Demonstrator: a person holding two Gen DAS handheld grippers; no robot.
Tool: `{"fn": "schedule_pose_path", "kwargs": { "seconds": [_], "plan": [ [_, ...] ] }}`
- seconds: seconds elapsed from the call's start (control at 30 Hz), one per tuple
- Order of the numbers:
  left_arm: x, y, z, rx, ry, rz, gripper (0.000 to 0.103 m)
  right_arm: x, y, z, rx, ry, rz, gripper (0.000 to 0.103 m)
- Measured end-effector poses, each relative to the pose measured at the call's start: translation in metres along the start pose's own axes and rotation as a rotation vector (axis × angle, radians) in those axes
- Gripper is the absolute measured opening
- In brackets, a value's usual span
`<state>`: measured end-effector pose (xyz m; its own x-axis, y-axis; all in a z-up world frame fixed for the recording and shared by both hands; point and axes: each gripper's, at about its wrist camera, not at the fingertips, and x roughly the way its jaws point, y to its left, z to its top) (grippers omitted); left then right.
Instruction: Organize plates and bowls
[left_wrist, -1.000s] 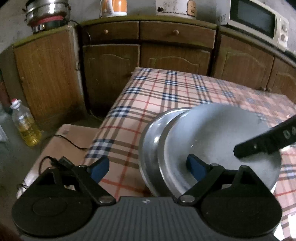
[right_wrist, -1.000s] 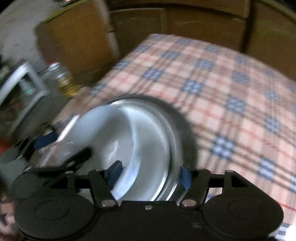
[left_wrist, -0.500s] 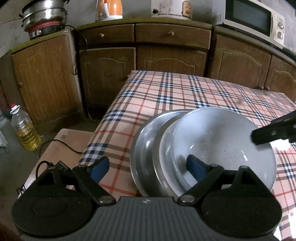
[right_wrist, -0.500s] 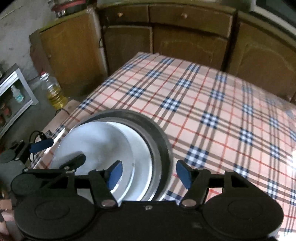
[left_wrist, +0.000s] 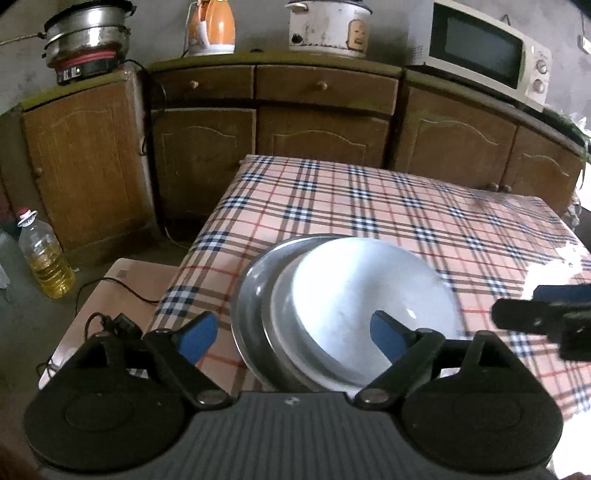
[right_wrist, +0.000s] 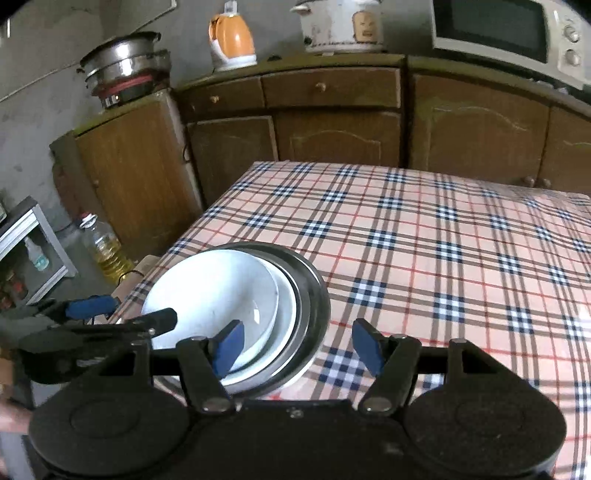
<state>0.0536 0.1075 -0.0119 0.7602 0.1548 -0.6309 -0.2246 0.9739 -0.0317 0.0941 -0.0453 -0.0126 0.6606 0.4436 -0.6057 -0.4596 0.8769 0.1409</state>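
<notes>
Between the blue pads of the left gripper (left_wrist: 291, 338) lies only the near-left part of the stack; the jaws stand wide, one pad over the tablecloth, the other over the bowl interior, and neither presses on anything. The right gripper (right_wrist: 298, 347) is likewise spread and empty, with its left pad over the near rim of the stack and its right pad over bare cloth beside it. Both grippers point downward at the same pile from the near edge. The pile sits at the near-left corner of the table (right_wrist: 443, 236) and consists of a white bowl (right_wrist: 210, 291) nested off-centre in a second white dish (right_wrist: 286, 310), which in turn rests in a metal plate (left_wrist: 251, 295). The white bowl is shifted toward the left of the stack, so the rims are not concentric. No other plates or bowls are visible on the checked cloth. By this evidence, gathering and nesting appear complete or nearly so; the only remaining work that can be inferred is centring the top bowl or relocating the stack. Wooden cabinets (left_wrist: 321, 136) stand behind the table.
</notes>
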Motion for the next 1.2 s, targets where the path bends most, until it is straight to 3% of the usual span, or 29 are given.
{"fn": "schedule_pose_path", "kwargs": {
  "seconds": [0.1, 0.2, 0.77, 0.93, 1.2],
  "plan": [
    [-0.017, -0.006, -0.005, 0.0, 0.01, 0.004, 0.102, -0.011, -0.001, -0.01, 0.023, 0.0, 0.015, 0.079],
    [-0.032, -0.013, -0.011, 0.007, 0.015, 0.016, 0.103, -0.023, -0.001, -0.02, 0.034, -0.008, 0.021, 0.079],
    [-0.083, -0.036, -0.032, 0.04, 0.021, 0.066, 0.103, -0.071, -0.003, -0.056, 0.074, -0.019, 0.042, 0.079],
    [-0.085, -0.034, -0.039, 0.01, 0.024, 0.043, 0.103, -0.078, -0.004, -0.061, 0.08, -0.018, 0.043, 0.079],
    [-0.089, -0.039, -0.045, 0.023, 0.02, 0.076, 0.103, -0.084, -0.002, -0.068, 0.077, -0.016, 0.066, 0.079]
  ]
}}
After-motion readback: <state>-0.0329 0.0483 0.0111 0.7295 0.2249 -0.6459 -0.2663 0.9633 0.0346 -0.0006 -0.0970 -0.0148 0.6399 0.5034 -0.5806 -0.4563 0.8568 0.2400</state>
